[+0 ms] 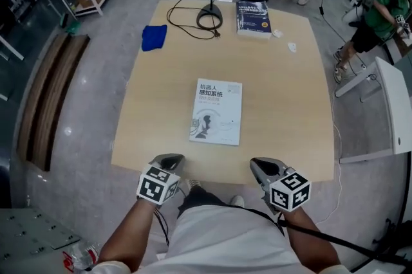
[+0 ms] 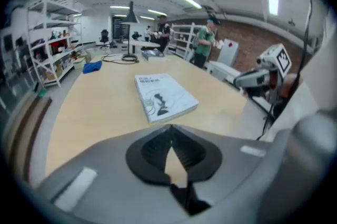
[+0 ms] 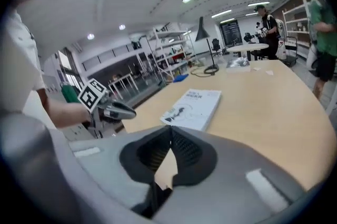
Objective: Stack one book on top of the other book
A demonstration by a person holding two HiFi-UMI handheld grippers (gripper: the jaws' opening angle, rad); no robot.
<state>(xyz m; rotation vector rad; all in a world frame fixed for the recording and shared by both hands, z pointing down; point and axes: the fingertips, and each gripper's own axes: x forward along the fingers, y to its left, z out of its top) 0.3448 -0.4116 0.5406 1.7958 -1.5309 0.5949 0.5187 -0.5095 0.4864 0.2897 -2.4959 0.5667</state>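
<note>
Blue cloth (image 1: 154,36) at far left of table (image 1: 161,118). Left gripper (image 1: 172,159) over near edge, jaws together, nothing between them. Lamp (image 1: 210,12) with coiled cable at far edge. White book (image 1: 217,111) flat at table centre; dark book (image 1: 252,17) flat at far edge beside lamp, well apart from the white one. Right gripper (image 1: 257,164) over near edge, jaws together, empty.

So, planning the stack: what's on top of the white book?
Nothing; the white book shows its whole cover bare. The dark blue book lies apart at the far edge of the table. Whatever is under the white book is covered.
</note>
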